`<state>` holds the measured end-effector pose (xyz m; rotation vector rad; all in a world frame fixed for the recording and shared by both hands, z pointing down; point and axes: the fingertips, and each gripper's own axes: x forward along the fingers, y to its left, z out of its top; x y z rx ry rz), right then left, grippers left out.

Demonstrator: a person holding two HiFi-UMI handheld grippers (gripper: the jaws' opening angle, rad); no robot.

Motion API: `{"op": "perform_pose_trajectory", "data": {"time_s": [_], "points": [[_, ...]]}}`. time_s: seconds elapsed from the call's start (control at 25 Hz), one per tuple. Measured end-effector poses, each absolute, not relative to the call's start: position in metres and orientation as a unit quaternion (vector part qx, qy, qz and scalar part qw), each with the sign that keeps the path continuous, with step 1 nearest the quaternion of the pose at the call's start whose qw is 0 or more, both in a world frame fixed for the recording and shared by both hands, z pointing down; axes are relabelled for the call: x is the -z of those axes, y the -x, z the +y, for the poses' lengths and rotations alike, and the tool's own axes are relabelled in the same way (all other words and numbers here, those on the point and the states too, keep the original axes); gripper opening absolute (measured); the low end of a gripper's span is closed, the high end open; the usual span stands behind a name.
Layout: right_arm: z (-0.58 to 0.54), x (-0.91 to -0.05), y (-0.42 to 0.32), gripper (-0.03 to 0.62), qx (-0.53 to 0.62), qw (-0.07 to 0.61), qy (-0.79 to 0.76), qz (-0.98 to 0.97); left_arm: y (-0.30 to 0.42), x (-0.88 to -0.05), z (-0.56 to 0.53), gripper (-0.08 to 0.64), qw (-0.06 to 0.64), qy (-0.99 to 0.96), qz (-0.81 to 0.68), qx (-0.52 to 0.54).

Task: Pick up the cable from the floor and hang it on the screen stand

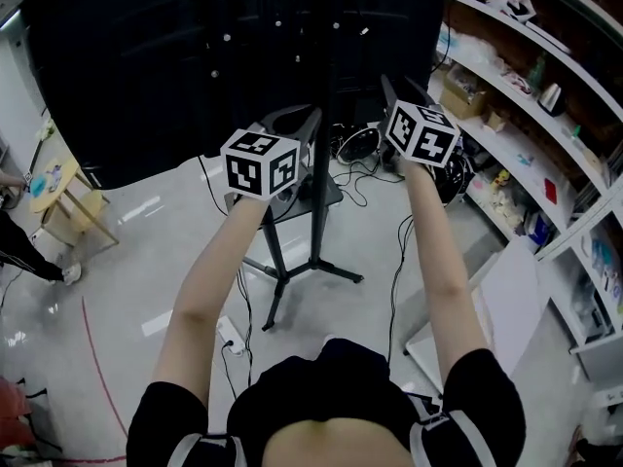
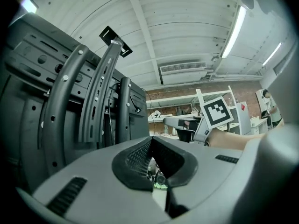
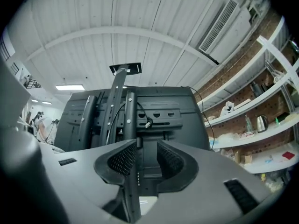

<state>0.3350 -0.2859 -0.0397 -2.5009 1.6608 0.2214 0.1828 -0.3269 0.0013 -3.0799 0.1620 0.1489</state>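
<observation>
Both grippers are held up and about level, facing the back of the screen [image 1: 195, 56] on its stand [image 1: 319, 197], and neither holds a cable. The left gripper [image 2: 150, 143] is clenched, its pads meeting at the tips with nothing to be seen between them. The right gripper [image 3: 147, 146] is released, its jaws wide; a thin black upright, seemingly part of the stand, shows in the gap close along its left pad and is not pinched. On the floor a black cable [image 1: 397, 270] lies just right of the stand's feet. In the head view it is at about 6 o'clock from the right gripper and well below it, and its long run goes roughly from 12 to 6 o'clock. The right hand is the nearer one. A short lead with a plug [image 3: 146, 122] hangs on the bracket behind the screen, at 12 o'clock from the right gripper. I cannot tell whether that lead or the floor cable is the one meant. If it is the floor cable, I judge the next move to be a long reach down by the right hand, with the jaws set across the cable's run. The stand's splayed legs crowd it at 9 o'clock, a white panel [image 1: 506, 300] at 3 o'clock, and tangled leads [image 1: 358, 168] at 12 o'clock. A power strip [image 1: 231, 336] lies well apart, left of the legs.
</observation>
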Motion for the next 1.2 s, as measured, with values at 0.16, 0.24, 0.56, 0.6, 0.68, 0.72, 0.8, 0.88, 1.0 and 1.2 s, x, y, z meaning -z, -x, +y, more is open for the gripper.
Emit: {"op": "perform_pose_trajectory", "data": {"time_s": [0.16, 0.24, 0.56, 0.6, 0.68, 0.72, 0.8, 0.88, 1.0, 1.2], "points": [[-0.256, 0.002, -0.297, 0.137, -0.051, 0.076, 0.824, 0.560, -0.158, -0.033, -0.300, 0.006, 0.018, 0.998, 0.046, -0.036], [-0.243, -0.019, -0.279, 0.088, -0.040, 0.079, 0.824, 0.560, -0.148, -0.051, -0.288, 0.006, 0.006, 0.998, 0.045, -0.031], [-0.204, -0.100, -0.195, 0.028, 0.008, 0.095, 0.808, 0.581, -0.124, -0.113, -0.237, 0.006, -0.036, 0.998, 0.038, -0.031], [-0.198, -0.110, -0.184, 0.026, 0.014, 0.093, 0.806, 0.585, -0.122, -0.120, -0.230, 0.006, -0.045, 0.998, 0.040, -0.033], [-0.185, -0.130, -0.170, 0.023, 0.029, 0.093, 0.804, 0.586, -0.117, -0.134, -0.221, 0.006, -0.060, 0.996, 0.053, -0.036], [-0.179, -0.140, -0.166, 0.023, 0.039, 0.093, 0.804, 0.586, -0.114, -0.143, -0.218, 0.006, -0.066, 0.995, 0.064, -0.036], [-0.167, -0.159, -0.157, 0.023, 0.056, 0.083, 0.805, 0.585, -0.110, -0.162, -0.213, 0.006, -0.067, 0.994, 0.088, -0.027], [-0.153, -0.174, -0.150, 0.023, 0.065, 0.064, 0.808, 0.582, -0.107, -0.181, -0.205, 0.006, -0.058, 0.993, 0.106, -0.009], [-0.135, -0.180, -0.147, 0.023, 0.060, 0.037, 0.811, 0.581, -0.107, -0.192, -0.190, 0.006, -0.048, 0.992, 0.115, 0.003], [-0.129, -0.180, -0.146, 0.023, 0.052, 0.035, 0.812, 0.581, -0.105, -0.198, -0.177, 0.006, -0.049, 0.992, 0.112, 0.011]]}}
